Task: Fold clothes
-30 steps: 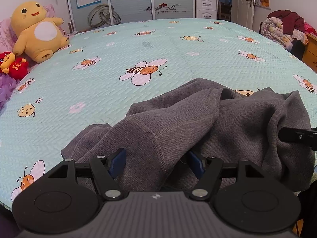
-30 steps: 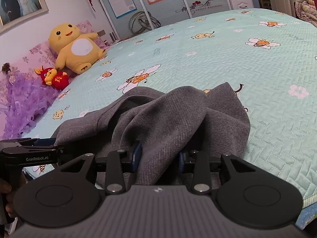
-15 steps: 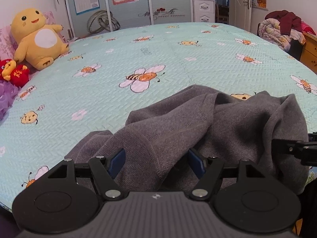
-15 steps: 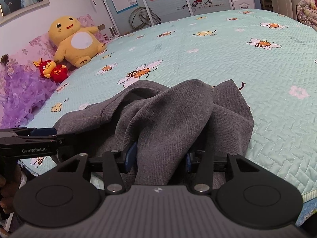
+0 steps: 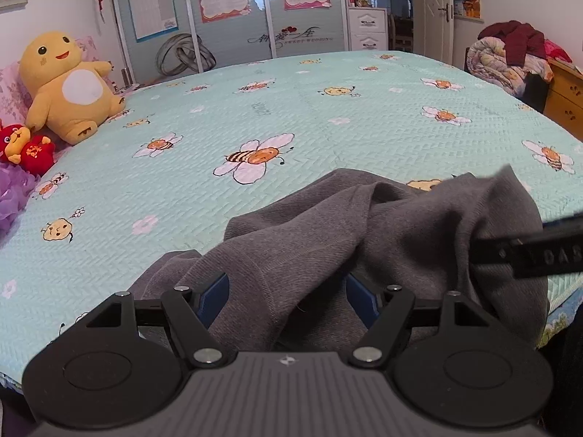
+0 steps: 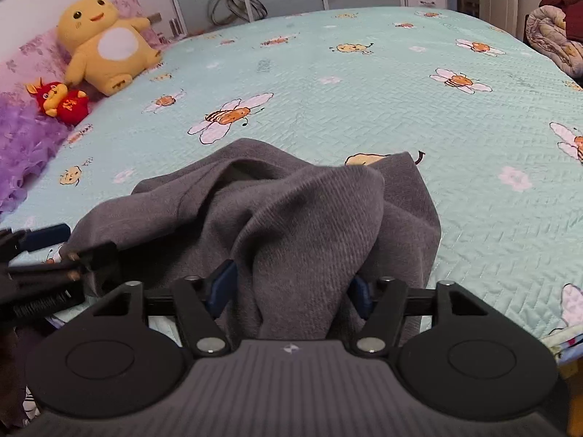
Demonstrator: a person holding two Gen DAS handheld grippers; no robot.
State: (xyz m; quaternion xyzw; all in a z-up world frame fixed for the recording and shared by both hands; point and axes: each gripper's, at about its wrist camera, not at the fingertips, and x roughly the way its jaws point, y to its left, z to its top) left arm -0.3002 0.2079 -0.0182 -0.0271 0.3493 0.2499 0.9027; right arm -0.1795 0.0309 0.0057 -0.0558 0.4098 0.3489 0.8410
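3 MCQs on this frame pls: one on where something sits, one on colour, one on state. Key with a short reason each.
1. Where is the yellow plush toy?
A. At the far left of the bed, by the pillows
B. On top of the grey garment
C. On the wooden dresser at the right

2. What colour is the garment between the grippers?
A. Red
B. Grey
C. Teal

3. How does the garment lie?
A. Folded into a neat flat rectangle
B. Hanging on a hanger
C. Bunched in loose folds at the near edge of the bed

Key:
1 A: it sits at the far left beside the small red plush, clear of the garment.
2 B: the knit fabric is dark grey against the teal bee-print bedspread.
3 C: it is heaped in ridges, and cloth runs between the fingers of both the left gripper and the right gripper.
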